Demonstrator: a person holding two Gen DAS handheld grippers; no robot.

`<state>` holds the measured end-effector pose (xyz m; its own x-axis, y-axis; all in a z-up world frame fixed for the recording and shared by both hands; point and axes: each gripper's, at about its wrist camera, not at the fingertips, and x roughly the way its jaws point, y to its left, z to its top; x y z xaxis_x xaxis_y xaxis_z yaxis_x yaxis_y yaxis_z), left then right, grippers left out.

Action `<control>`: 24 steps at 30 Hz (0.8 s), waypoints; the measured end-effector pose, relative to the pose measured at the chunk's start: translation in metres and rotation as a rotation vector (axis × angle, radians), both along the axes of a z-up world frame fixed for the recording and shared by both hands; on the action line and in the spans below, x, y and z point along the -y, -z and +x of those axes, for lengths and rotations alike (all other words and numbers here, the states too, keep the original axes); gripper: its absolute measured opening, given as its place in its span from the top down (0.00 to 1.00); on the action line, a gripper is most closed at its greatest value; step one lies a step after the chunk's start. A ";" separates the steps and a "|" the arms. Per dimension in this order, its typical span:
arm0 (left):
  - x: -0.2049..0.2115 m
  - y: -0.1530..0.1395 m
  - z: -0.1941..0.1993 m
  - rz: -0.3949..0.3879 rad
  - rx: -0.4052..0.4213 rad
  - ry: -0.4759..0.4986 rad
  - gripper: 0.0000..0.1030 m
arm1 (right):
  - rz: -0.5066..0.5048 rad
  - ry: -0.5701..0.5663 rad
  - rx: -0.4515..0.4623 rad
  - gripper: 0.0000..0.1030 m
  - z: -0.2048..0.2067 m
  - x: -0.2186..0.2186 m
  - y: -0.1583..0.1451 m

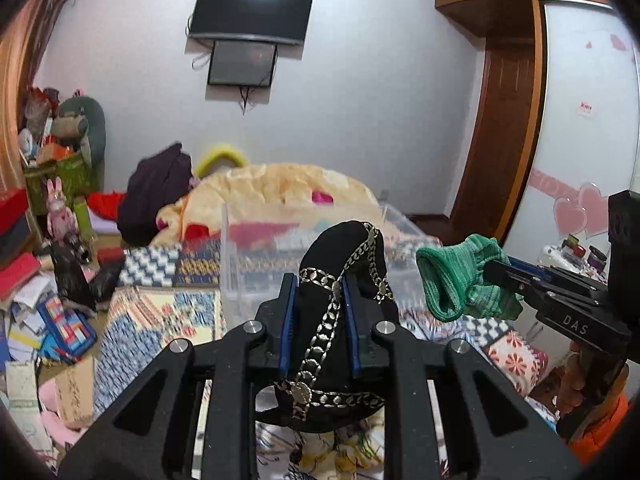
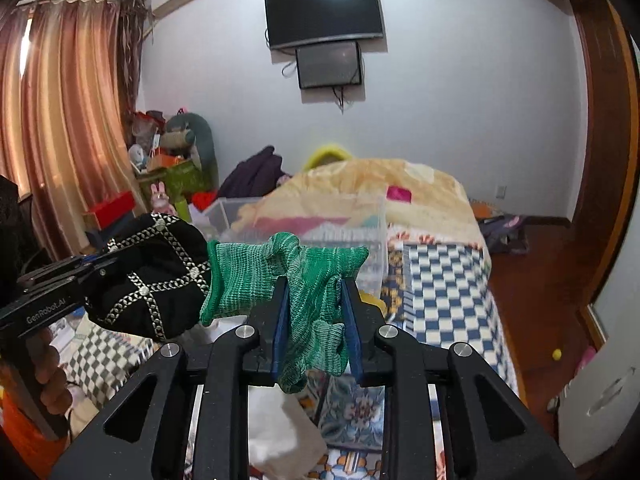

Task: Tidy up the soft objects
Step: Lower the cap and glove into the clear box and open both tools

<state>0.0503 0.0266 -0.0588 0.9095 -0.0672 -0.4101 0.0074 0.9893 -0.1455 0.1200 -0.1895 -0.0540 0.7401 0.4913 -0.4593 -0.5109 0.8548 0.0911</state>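
My left gripper (image 1: 319,288) is shut on a black cloth with silver chain trim (image 1: 340,320), held up above the bed. It also shows at the left of the right wrist view (image 2: 152,276). My right gripper (image 2: 314,292) is shut on a green knitted glove (image 2: 288,276), held in the air right beside the black cloth. The glove also shows at the right of the left wrist view (image 1: 460,280). A clear plastic bin (image 2: 312,232) stands on the bed just beyond both grippers; it also shows in the left wrist view (image 1: 256,264).
The bed carries a patterned quilt (image 2: 440,280) and a yellow blanket heap (image 2: 380,188). A dark jacket (image 1: 160,188) lies behind. Stuffed toys and boxes (image 1: 60,152) crowd the left corner; papers litter the floor (image 1: 32,320). A wardrobe (image 1: 580,120) stands at the right.
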 end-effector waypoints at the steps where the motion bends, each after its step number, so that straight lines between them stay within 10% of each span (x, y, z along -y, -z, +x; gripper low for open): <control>1: -0.001 -0.004 0.001 0.003 0.009 -0.003 0.80 | 0.000 0.002 0.009 0.78 0.002 -0.001 -0.003; 24: -0.018 0.004 0.122 0.060 -0.084 -0.079 0.80 | -0.066 0.033 -0.034 0.78 0.073 -0.038 0.005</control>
<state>0.1719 0.0443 -0.0625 0.8731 0.0304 -0.4866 -0.0808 0.9933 -0.0828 0.1934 -0.1516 -0.0591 0.7388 0.4352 -0.5146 -0.4803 0.8756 0.0509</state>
